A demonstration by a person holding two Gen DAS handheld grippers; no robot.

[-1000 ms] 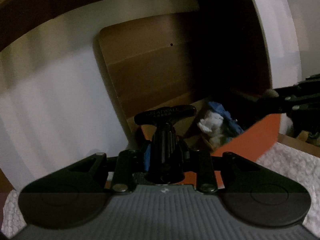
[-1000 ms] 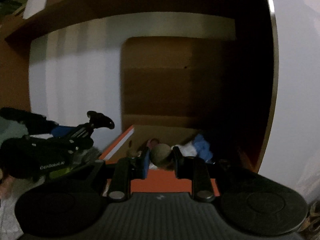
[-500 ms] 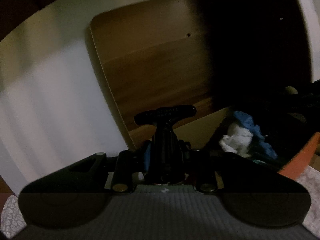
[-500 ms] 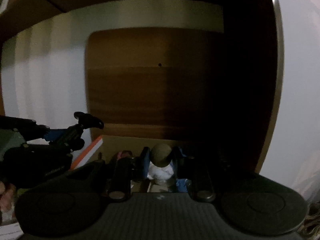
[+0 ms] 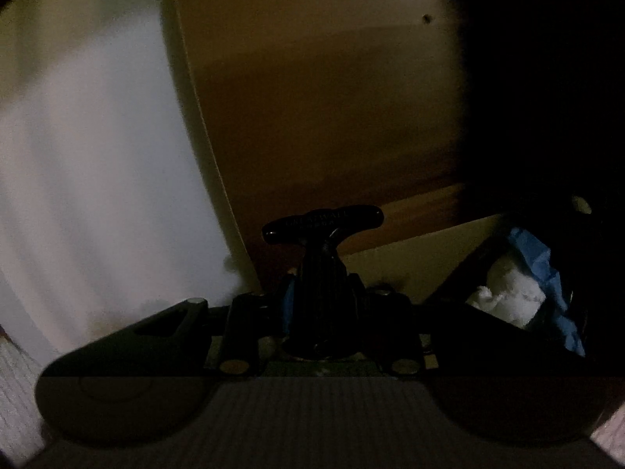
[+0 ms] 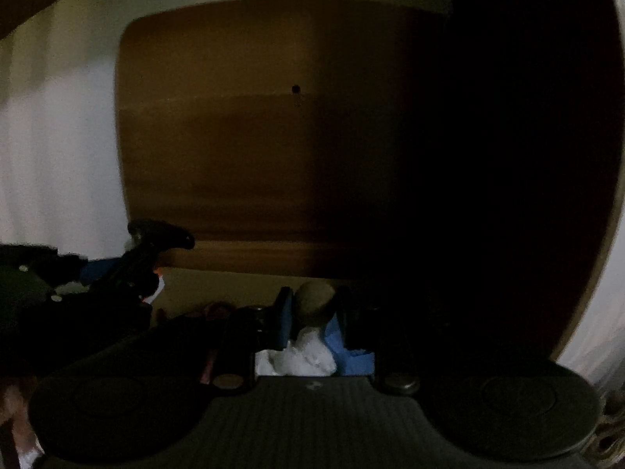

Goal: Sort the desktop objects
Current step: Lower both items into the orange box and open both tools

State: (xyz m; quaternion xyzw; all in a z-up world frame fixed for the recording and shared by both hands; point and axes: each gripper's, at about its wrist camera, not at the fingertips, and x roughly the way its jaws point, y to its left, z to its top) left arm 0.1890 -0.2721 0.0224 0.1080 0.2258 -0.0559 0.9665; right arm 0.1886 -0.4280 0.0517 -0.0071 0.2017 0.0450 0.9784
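The left claw (image 5: 322, 297) is clamped on a black T-handled knob (image 5: 322, 230): the ribbed stem sits upright between the two fingers, and the crossbar, which carries raised lettering too dim to read, stands above the fingertips. The right claw (image 6: 310, 305) is clamped on a small round olive-grey ball (image 6: 314, 300), gripped between its blue finger pads (image 6: 284, 314). Both claws are held over an open cardboard box (image 5: 414, 250), which stands in front of a brown wooden panel (image 6: 242, 148) with a small dark hole in its face. Inside the box lie a piece of crumpled white tissue (image 6: 300, 355) and a blue cloth (image 6: 351, 355), touching each other; in the right wrist view they lie directly below the ball. In the left wrist view the tissue (image 5: 508, 297) and cloth (image 5: 539, 258) appear to the right of the knob, inside the box wall. In the right wrist view the left claw (image 6: 136, 269) enters from the left edge, with the knob (image 6: 160, 234) raised above the near-left side of the box. A pale wall (image 5: 90, 179) lies to the left of the panel. A white textured worktop covering (image 5: 15, 391) shows at the lower left corner of the left wrist view. The scene is dim, and the right side of both views is too dark to make out.
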